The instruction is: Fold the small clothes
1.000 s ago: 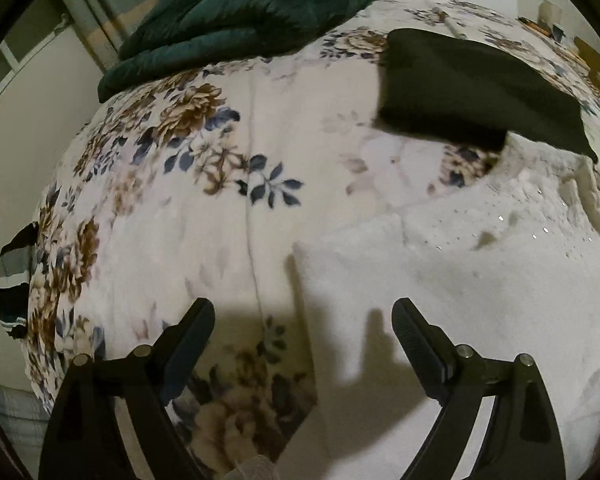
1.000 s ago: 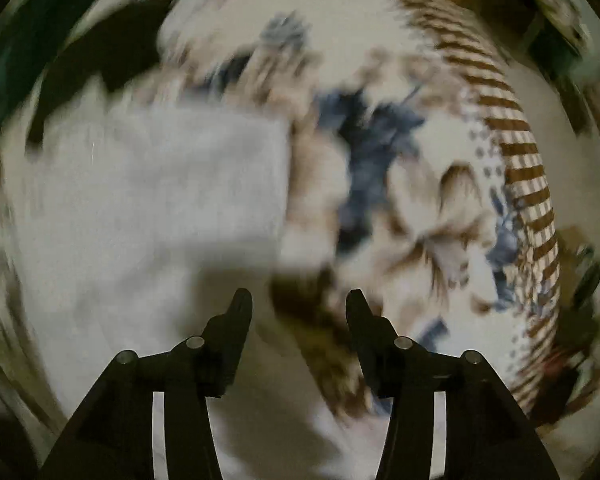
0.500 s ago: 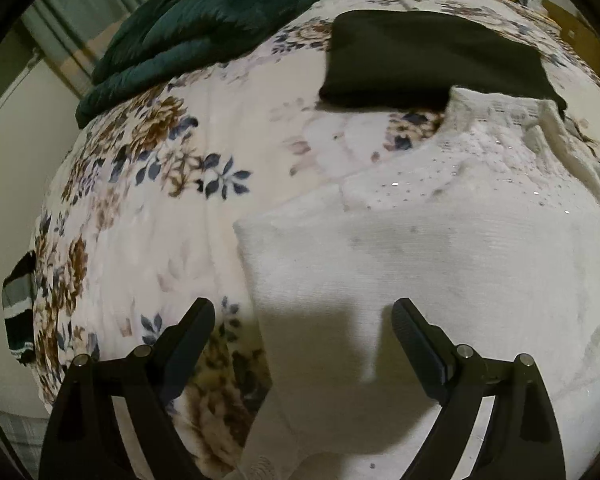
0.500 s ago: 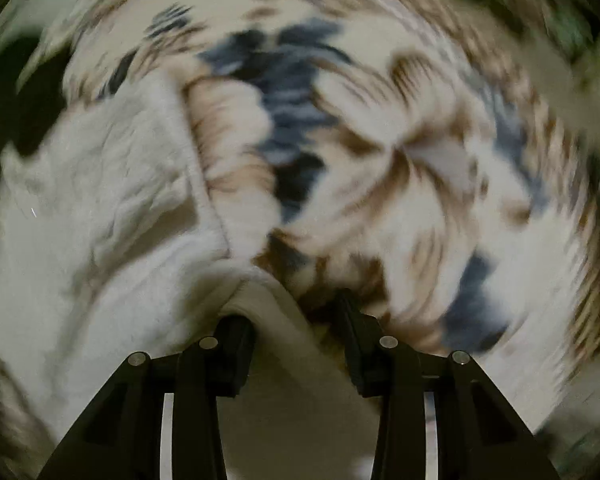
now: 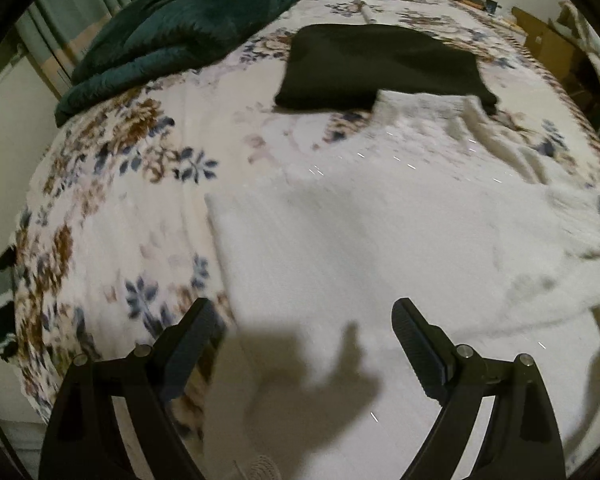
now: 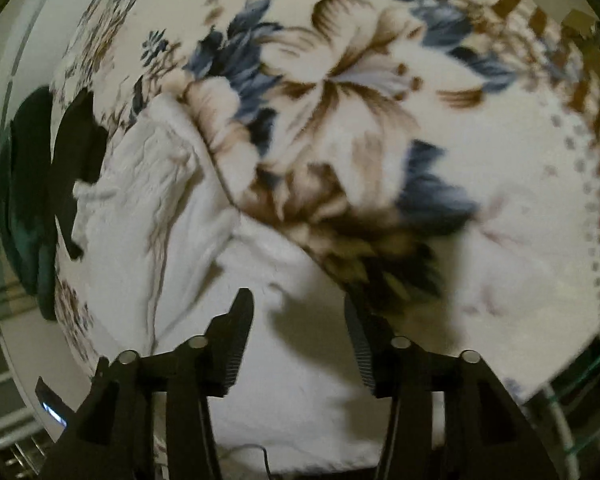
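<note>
A white knitted garment (image 5: 380, 232) lies spread on the floral bed cover (image 5: 120, 200). My left gripper (image 5: 304, 328) is open and empty, hovering above the garment's near left part. In the right wrist view the same white garment (image 6: 172, 208) runs from the left down between my fingers. My right gripper (image 6: 300, 320) is open, low over the garment's right edge with white cloth between the jaws, not pinched. A folded black garment (image 5: 380, 64) lies beyond the white one.
A dark green blanket (image 5: 180, 28) is bundled at the far left of the bed. A striped dark cloth (image 5: 0, 304) hangs at the bed's left edge. Boxes (image 5: 548, 40) stand beyond the far right side. The bed's striped border (image 6: 580, 92) runs at the right.
My left gripper has shifted right and back, so more of the white garment is in view. My right gripper has opened wider and dropped close to the garment's right edge.
</note>
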Available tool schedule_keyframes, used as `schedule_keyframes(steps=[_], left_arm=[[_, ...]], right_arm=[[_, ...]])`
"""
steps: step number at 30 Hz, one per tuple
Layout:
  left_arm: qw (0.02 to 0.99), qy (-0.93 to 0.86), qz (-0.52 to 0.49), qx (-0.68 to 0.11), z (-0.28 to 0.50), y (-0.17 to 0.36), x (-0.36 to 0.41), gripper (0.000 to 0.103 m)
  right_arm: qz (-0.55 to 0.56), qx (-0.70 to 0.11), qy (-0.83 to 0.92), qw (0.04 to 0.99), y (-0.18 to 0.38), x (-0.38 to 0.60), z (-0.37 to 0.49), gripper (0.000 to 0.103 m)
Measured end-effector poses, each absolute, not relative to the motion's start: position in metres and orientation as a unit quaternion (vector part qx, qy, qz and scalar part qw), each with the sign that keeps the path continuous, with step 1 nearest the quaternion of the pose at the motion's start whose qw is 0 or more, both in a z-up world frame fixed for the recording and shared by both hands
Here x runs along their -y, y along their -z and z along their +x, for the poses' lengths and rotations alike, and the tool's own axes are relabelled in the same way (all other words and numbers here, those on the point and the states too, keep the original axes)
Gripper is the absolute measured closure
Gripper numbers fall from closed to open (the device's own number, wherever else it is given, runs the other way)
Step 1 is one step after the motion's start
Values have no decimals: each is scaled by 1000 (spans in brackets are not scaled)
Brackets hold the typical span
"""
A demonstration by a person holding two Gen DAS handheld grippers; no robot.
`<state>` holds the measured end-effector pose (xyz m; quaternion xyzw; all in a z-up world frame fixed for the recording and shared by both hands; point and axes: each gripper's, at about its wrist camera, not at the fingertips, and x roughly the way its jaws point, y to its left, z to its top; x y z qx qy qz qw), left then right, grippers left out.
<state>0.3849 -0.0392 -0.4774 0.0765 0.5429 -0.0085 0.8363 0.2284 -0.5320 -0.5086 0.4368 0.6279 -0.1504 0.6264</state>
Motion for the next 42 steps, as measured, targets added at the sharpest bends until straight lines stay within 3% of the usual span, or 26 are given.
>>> schedule_keyframes(steps=[7,15,22,30,31,34,37,42], left_arm=[[824,29,72,-561,321,460,80,12],[781,4,83,-619,218,469,178,12],[734,38,47,-676,143,515,277,12],[726,51,41,-685,124,568,335,13],[727,51,43,-683,125,573,340,18],[728,48,76,-680,131,588,354,52],[750,39,107,-651,138,581,358,95],[776,27,64,-628,142,548,334,97]], right_arm=[[369,-674,97,632,455,563,195,46],[315,-719,-15,620,467,607,226,46],[276,-718,-76,635,463,652,283,43],[271,-724,-127,621,513,641,353,43],[274,-725,-133,618,518,636,359,43],[289,-726,-154,605,531,623,374,43],[298,-720,-167,604,542,609,390,43],[321,-706,-178,606,562,589,426,41]])
